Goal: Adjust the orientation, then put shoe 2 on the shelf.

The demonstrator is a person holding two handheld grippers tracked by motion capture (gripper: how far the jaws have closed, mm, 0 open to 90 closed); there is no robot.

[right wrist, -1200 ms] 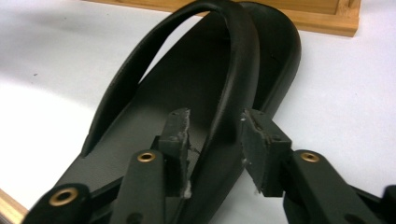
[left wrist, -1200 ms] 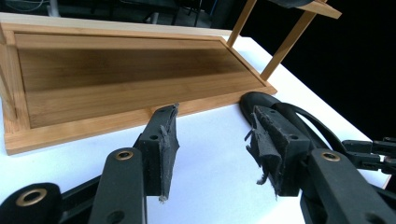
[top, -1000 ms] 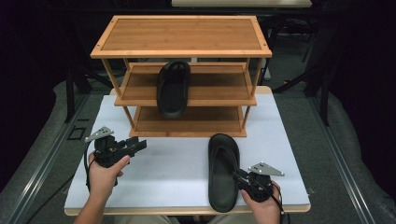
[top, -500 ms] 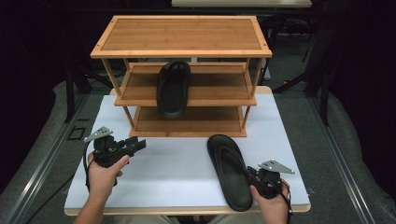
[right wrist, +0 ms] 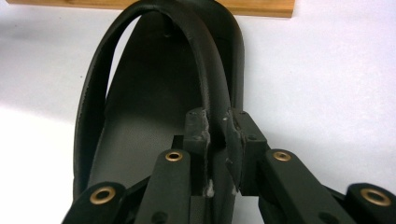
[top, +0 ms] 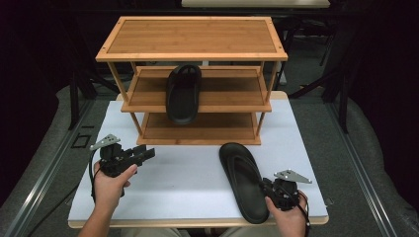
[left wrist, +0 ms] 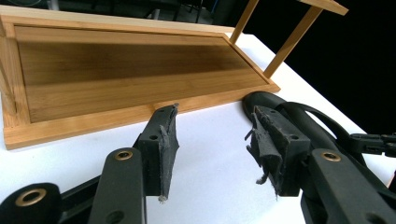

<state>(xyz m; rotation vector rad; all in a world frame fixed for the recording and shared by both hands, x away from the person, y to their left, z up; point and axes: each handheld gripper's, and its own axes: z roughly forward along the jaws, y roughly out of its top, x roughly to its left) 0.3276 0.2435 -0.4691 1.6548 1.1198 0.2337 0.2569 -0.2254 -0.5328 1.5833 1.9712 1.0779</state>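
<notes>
A three-tier bamboo shoe rack [top: 192,54] stands at the far side of the white bench [top: 188,182], one black rubber sandal [top: 183,94] already on its middle shelf. A matching black flat sandal with an arched strap [top: 244,180] lies on the bench, near right. The right gripper [right wrist: 215,135] has just been closing and pinches its strap. The left gripper [left wrist: 212,149] rests wide, holding nothing. The pick-up seems under way; next, lifting toward the rack.
</notes>
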